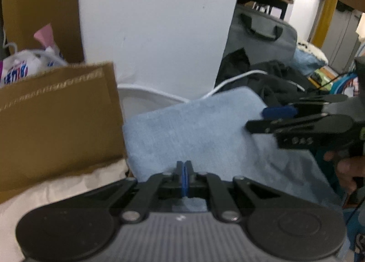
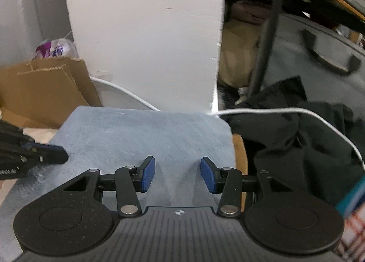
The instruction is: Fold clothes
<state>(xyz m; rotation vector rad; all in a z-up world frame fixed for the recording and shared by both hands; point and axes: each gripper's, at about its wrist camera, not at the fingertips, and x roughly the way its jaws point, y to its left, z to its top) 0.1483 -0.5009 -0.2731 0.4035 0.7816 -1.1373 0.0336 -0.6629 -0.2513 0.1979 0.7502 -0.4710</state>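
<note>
Pale blue fleecy cloth [image 2: 146,134] lies spread with a rounded far fold, between a brown cardboard box [image 1: 57,111] on one side and a heap of black clothing [image 2: 296,134] on the other; what carries it cannot be made out. Its nap looks soft and limp, so it is probably light, will sag wherever it is not held, and should crease rather than spring back. The left gripper [image 1: 184,176] has its blue pads pressed together on the cloth's near edge, pinching a bit of fabric. The right gripper [image 2: 178,175] stands spread wide above the cloth, a raised ridge of fabric between its pads, holding nothing. Edges and corners look the best places to take hold, since a pinch mid-panel would only bunch it. A white cable [image 2: 273,111] crosses the black heap. Printing on the white bag [image 1: 20,68] behind the box is too blurred to read
</note>
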